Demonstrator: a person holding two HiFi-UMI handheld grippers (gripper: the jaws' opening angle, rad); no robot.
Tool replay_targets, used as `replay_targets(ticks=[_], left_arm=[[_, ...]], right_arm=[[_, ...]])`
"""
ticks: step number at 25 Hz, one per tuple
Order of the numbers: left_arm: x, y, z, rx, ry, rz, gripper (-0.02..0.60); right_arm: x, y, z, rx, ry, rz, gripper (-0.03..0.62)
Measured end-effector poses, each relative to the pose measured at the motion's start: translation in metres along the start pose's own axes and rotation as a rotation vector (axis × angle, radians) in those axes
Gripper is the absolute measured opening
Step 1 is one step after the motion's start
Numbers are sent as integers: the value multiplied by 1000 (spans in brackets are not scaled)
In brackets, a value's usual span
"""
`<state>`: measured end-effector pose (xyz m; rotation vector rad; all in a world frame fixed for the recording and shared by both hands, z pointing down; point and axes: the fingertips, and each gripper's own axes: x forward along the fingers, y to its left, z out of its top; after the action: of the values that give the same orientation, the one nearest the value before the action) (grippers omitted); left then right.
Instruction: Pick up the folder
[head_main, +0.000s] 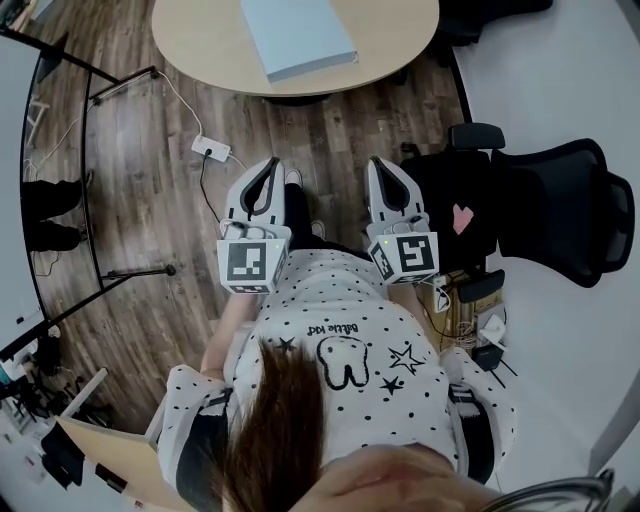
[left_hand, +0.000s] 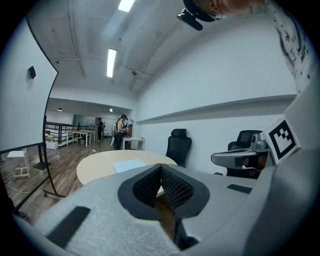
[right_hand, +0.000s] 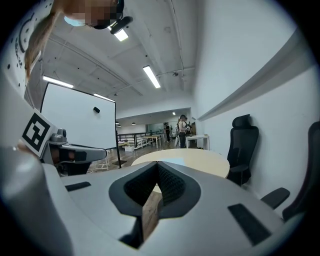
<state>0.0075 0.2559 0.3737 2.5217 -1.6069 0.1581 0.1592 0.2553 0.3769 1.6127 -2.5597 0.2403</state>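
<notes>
Presently the left gripper (head_main: 269, 168) and right gripper (head_main: 383, 166) are held side by side, jaws fully closed and empty, well short of the pale blue folder (head_main: 297, 36) lying flat on the far round table (head_main: 190, 50), evidently because the approach is not yet complete.

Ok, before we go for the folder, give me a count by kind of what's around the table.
Light blue flat folder: 1
Round pale wooden table: 1
Black office chairs: 2
White power strip on the floor: 1
Grippers, left gripper and right gripper, both shut, empty: 2
Total: 7
</notes>
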Motion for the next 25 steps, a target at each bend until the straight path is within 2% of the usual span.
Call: replay_targets(ticks=[5,14,20,25], left_arm=[[48,36,10,2,-1,-15,17],[123,105,34,-3,11,-35,17],[149,128,39,17,21,-56,17],[154,142,34,-4,38,-35,17]], right_arm=[[57,-7,8,5,18,7,5],[152,-24,31,37,36,-31,5],[180,-27,38,47,24,-52,5],[194,-30,36,42,40,-39,5]])
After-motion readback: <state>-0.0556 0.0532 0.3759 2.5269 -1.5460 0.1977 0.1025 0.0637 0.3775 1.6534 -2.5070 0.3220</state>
